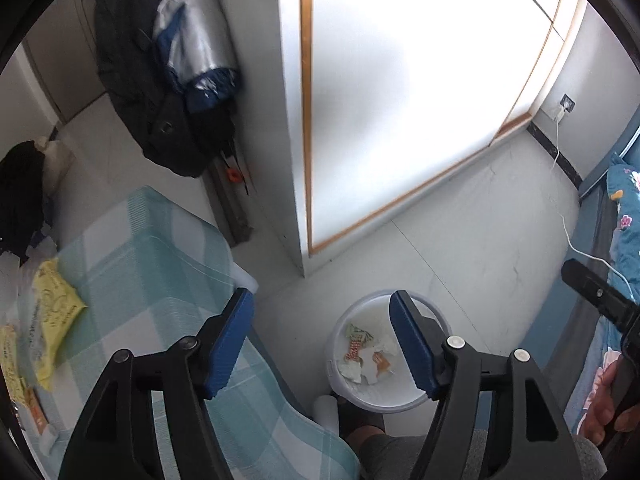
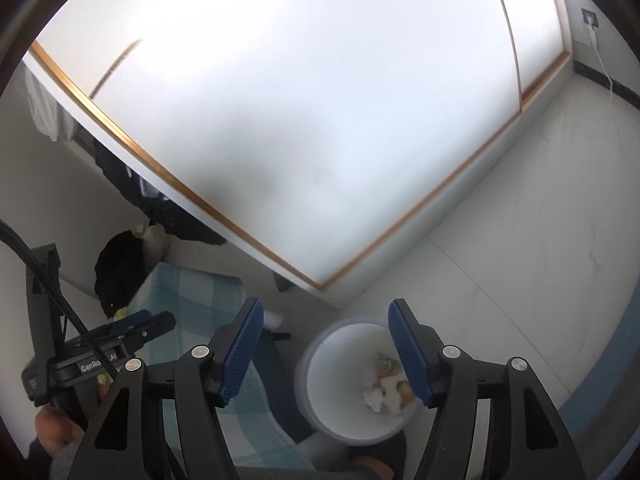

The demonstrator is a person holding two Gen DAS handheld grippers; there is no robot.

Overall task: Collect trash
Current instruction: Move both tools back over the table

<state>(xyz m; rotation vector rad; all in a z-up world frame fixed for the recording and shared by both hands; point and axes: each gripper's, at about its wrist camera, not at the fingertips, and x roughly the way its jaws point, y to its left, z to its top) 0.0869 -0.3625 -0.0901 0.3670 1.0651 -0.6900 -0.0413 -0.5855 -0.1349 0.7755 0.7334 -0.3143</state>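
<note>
A white bin (image 1: pixel 400 402) stands on the floor beside the table, and crumpled paper and printed wrappers (image 1: pixel 362 354) lie in it. Above it, my left gripper (image 1: pixel 320 296) is open, with nothing between its blue pads. My right gripper (image 2: pixel 326 304) is also open and empty, held high over the same bin (image 2: pixel 344 380), where the trash (image 2: pixel 386 388) shows at the bottom. Yellow packets (image 1: pixel 56 304) lie on the table's teal checked cloth (image 1: pixel 160 264) at the left. The right wrist view shows the left gripper (image 2: pixel 140 320) low at the left, held in a hand.
A white wardrobe door (image 1: pixel 400 100) with wood trim fills the back. Dark jackets (image 1: pixel 160 100) hang left of it. A bed with blue floral bedding (image 1: pixel 624 216) lies at the right, and a white cable (image 1: pixel 568 232) trails on the floor. A person's knee (image 1: pixel 380 448) is below the bin.
</note>
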